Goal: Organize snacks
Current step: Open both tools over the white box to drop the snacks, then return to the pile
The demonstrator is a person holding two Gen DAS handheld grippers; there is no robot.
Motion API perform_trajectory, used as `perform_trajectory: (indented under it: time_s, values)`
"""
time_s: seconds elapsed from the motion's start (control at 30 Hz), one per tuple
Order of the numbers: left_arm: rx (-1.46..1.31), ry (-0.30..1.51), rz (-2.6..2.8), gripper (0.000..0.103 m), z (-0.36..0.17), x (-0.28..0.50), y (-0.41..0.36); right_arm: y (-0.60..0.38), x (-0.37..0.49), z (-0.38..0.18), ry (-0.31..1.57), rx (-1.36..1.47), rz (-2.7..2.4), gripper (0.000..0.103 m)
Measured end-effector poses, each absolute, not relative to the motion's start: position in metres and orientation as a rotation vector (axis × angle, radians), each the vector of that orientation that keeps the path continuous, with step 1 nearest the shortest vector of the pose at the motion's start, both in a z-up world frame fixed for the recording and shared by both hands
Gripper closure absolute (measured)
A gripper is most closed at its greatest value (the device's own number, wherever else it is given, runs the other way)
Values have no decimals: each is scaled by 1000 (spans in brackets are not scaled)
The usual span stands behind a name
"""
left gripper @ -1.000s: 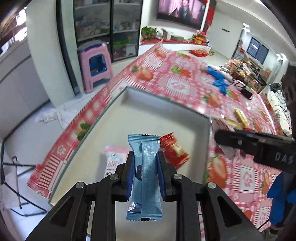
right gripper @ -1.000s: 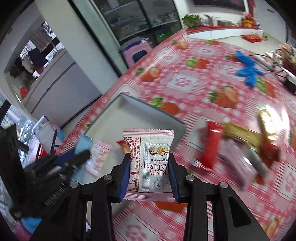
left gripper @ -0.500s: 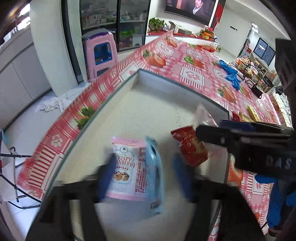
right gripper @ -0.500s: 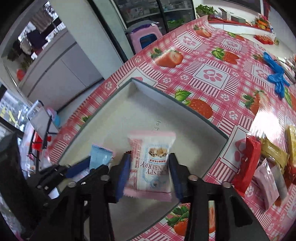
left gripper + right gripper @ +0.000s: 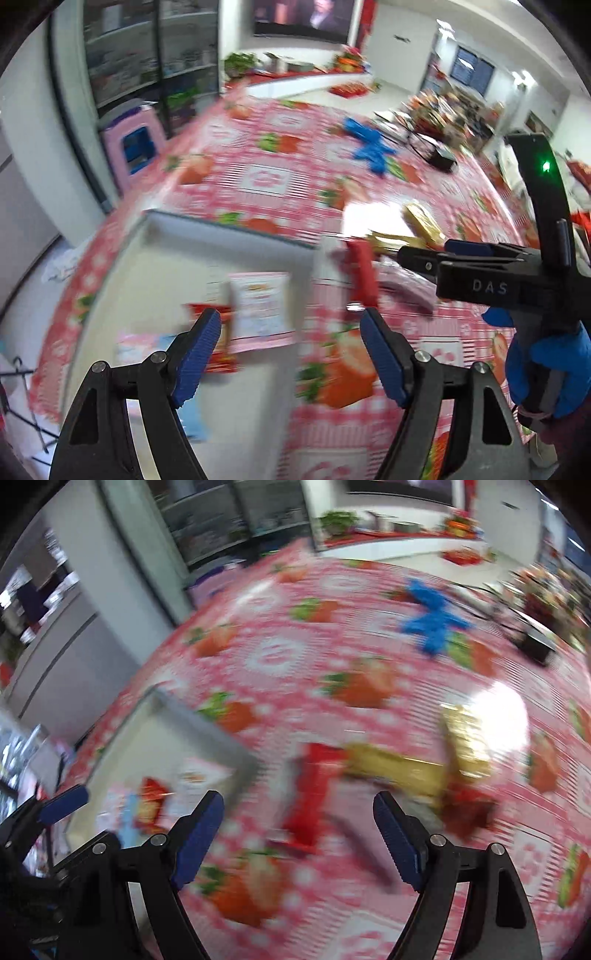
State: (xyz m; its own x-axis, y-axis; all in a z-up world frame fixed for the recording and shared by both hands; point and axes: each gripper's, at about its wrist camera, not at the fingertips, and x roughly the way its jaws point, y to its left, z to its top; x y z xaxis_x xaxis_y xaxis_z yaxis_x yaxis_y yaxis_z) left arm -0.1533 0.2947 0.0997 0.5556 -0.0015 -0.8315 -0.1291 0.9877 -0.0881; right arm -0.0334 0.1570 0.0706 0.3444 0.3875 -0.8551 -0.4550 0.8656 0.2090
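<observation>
Both grippers empty, jaws wide apart.
Right gripper point(image 5: 298, 834) nears the red bar point(image 5: 314, 794); left gripper point(image 5: 290, 353) alongside risks collision; blur hampers aim.

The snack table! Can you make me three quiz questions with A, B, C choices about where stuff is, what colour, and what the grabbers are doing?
1. Where is the pink cranberry packet?
A. in the tray
B. on the stool
C. in the jaws

2. What colour is the long packet lying ahead of the right gripper?
A. green
B. red
C. black

3. How are the left gripper jaws?
A. shut on a packet
B. shut, empty
C. open, empty

Answers: 1 A, it lies inside the tray walls. 2 B, it looks bright red. 3 C, a wide gap shows, holding nothing.
</observation>
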Motion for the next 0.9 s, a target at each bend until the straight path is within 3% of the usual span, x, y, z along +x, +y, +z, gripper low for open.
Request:
perform_trajectory:
  time_s: [0.27, 0.57, 0.7, 0.73, 0.77, 0.8, 0.83, 0.9]
  values:
    - [-56, 1058, 104, 22, 51, -95, 234, 73, -21, 30, 1153, -65, 395, 19]
    - [-58, 1121, 177, 22, 13, -68, 228, 74, -23, 8, 1063, -286, 447, 19]
    - [-70, 1094, 179, 25, 10, -65, 228, 88, -19, 4, 1051, -279, 496, 39]
    - [-70, 1084, 169, 33, 11, -66, 226, 91, -18, 6, 1045, -278, 505, 47]
    - [-60, 1075, 172, 38, 12, -67, 225, 93, -18, 7, 1044, -279, 509, 61]
    - [-38, 1063, 168, 58, 14, -69, 222, 95, -20, 8, 1047, -276, 515, 75]
    - [-35, 1067, 149, 72, 15, -71, 221, 96, -22, 9, 1049, -276, 514, 79]
    - [-37, 1076, 132, 72, 16, -80, 217, 90, -27, 9, 1049, -264, 495, 81]
